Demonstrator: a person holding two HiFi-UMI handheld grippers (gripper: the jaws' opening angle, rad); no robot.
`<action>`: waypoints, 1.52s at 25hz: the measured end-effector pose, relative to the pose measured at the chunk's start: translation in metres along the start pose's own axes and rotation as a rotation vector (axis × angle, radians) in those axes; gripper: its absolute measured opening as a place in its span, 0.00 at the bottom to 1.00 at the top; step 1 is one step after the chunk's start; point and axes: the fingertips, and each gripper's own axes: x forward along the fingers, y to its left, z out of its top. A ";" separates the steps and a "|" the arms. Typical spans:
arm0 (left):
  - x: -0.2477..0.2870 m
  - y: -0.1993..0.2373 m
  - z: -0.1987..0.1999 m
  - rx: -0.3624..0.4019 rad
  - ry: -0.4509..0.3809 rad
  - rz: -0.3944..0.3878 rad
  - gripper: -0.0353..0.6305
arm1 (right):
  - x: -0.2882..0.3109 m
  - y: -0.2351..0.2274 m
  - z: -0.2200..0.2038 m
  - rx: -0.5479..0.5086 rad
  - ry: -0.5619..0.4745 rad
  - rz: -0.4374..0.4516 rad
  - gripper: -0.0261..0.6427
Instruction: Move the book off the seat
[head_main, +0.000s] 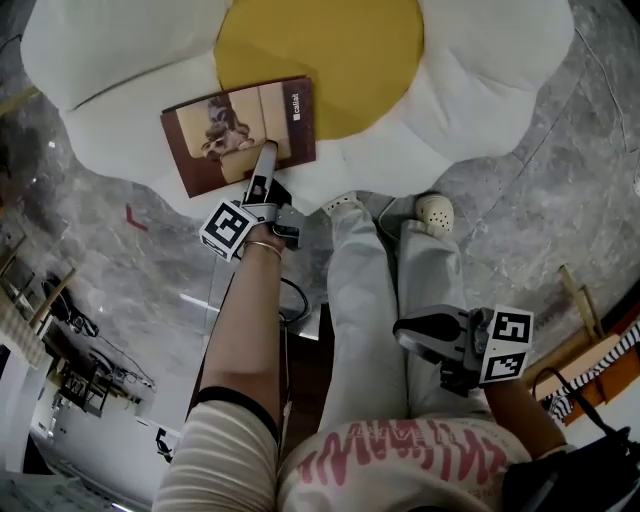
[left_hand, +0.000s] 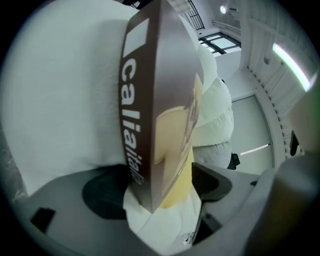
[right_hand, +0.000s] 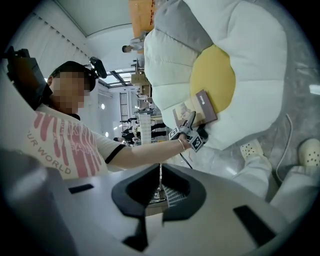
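A brown book (head_main: 240, 135) lies flat on the front left part of the white, egg-shaped cushion seat (head_main: 470, 80), beside its yellow centre (head_main: 330, 50). My left gripper (head_main: 265, 158) reaches over the book's near edge. In the left gripper view the book (left_hand: 150, 125) stands edge-on between the jaws, and my left gripper (left_hand: 157, 189) is open: the right pad (left_hand: 212, 182) is clear of the cover. My right gripper (head_main: 410, 335) hangs shut and empty by the person's right thigh. The right gripper view shows its jaws (right_hand: 160, 192) together, with the book (right_hand: 197, 107) and seat (right_hand: 240, 45) far off.
The seat rests on a grey marble floor (head_main: 520, 210). The person's legs in white trousers (head_main: 360, 300) and white shoes (head_main: 435, 212) stand right in front of it. A cable (head_main: 292, 300) lies on the floor. Wooden furniture (head_main: 585, 330) stands at the right edge.
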 end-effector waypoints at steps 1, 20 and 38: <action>0.001 -0.003 0.000 0.001 -0.003 -0.008 0.65 | 0.000 0.000 0.000 0.001 -0.006 0.003 0.06; 0.010 -0.121 0.016 0.031 -0.007 -0.311 0.28 | -0.003 0.021 0.000 -0.011 -0.127 0.034 0.06; -0.086 -0.310 -0.018 0.167 0.192 -0.578 0.29 | -0.030 0.127 0.064 -0.297 -0.446 0.065 0.06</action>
